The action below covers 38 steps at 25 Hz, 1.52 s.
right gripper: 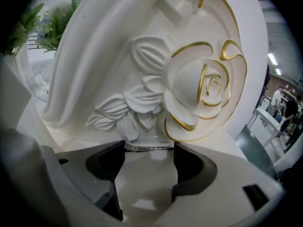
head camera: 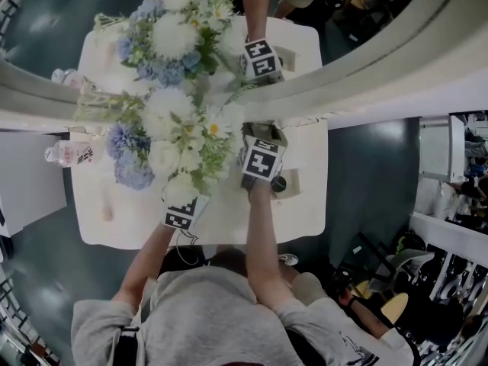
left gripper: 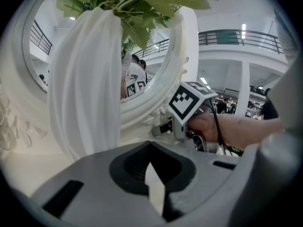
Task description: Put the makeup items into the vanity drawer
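— The left claw (left gripper: 152, 157): how did it stand?
— Closed and empty, with its dark pads meeting at the tips. It pointed at the white fluted vase (left gripper: 87, 79) that held the bouquet (head camera: 171, 120).
— And the right claw (right gripper: 147, 152)?
— Its jaws were apart, close against the foot of the mirror frame (right gripper: 142, 41), below the carved rose (right gripper: 206, 86) with its gold edging. A thin metallic strip (right gripper: 141, 148) ran from tip to tip. I couldn't tell whether the tips touched it.
— Where were the makeup items?
— In the head view, one small dark round item (head camera: 278, 183) lay on the white worktop (head camera: 305, 216), just right of that claw and beside a small boxy compartment (head camera: 295, 181). Both were too small to name for certain. A water bottle (head camera: 72, 153) lay at the worktop's left edge.
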Each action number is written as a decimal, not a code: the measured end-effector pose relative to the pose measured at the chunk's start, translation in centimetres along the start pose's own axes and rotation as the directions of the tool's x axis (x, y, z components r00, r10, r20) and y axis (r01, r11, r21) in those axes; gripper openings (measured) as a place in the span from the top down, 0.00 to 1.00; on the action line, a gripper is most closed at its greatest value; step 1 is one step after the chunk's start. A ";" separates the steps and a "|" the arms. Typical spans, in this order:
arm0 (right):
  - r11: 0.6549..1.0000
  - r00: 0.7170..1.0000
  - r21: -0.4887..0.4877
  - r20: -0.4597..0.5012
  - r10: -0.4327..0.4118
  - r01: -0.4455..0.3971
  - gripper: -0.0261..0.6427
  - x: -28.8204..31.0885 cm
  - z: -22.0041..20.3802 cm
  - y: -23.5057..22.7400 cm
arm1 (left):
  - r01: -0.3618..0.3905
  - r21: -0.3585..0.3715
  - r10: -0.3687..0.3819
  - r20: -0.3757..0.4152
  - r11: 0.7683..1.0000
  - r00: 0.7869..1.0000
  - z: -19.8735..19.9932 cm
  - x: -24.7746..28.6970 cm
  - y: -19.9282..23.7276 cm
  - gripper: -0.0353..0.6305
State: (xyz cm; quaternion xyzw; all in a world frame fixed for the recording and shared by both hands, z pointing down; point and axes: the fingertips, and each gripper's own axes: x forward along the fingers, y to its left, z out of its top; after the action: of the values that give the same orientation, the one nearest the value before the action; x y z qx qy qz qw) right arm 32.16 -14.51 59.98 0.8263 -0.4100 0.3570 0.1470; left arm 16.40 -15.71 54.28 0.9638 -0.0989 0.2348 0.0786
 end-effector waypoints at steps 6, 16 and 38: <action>1.000 1.000 -0.022 -0.003 0.002 -0.002 0.53 0.2 -0.4 -0.2 | -0.006 0.001 0.006 0.001 1.000 1.000 -0.1 0.0 0.0 0.94; 0.993 1.000 -0.116 0.018 0.016 -0.014 0.78 -0.1 0.3 2.0 | -0.010 0.006 0.010 -0.007 1.000 1.000 -0.2 0.2 0.0 0.94; 0.909 0.995 -0.406 0.060 -0.075 0.093 0.93 -0.8 -0.1 3.2 | -0.016 -0.010 0.016 -0.008 1.000 1.000 -0.5 -0.3 0.4 0.94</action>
State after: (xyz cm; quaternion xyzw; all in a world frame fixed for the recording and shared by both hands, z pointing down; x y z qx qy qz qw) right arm 29.32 -15.98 59.31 0.8019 -0.4426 0.2390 0.3224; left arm 15.86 -15.94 54.63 0.9617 -0.1075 0.2385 0.0818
